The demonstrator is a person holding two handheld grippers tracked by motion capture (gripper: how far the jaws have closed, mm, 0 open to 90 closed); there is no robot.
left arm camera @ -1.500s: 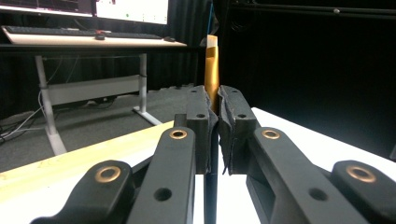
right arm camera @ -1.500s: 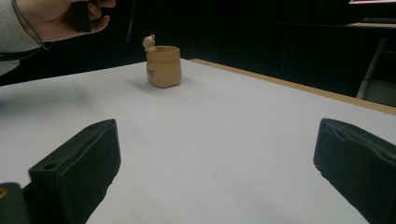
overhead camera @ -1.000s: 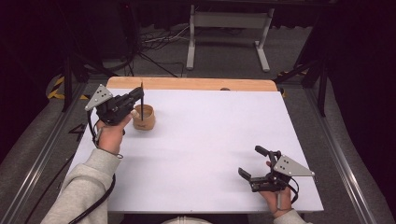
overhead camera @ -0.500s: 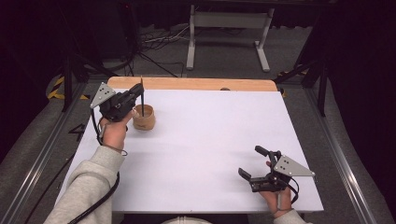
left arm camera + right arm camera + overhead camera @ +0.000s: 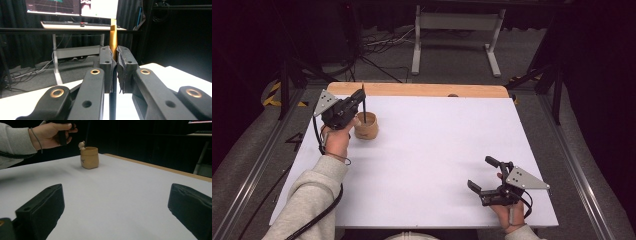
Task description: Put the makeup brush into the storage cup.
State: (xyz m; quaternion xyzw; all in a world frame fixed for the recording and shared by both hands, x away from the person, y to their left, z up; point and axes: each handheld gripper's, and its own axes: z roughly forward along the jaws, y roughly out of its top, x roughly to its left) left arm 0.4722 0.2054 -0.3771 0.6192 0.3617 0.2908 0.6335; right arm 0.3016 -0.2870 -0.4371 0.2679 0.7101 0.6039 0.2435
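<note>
We hold the left gripper over the small tan pot at the far left of the bench, its jaws pressed together on a thin upright stick. In the left gripper view the stick shows gold above the pads and dark below them, running straight down between the fingers. We judge that we carry it upright so that its lower end can drop cleanly through the pot's round mouth; in the high view that end already sits at or just inside the rim, though we cannot tell how deep. The grip sits partway along the stick, which keeps it from swinging and leaves the lower length free to enter.

The pot stands upright on the white sheet, near the wooden back edge, with a little figure on its rim that shows in the right gripper view.

Our right gripper rests low at the near right of the bench, well apart from the pot. Its jaws stand wide apart with nothing between them, as the right gripper view makes plain. We take it to be parked out of the way while the left does the placing.
</note>
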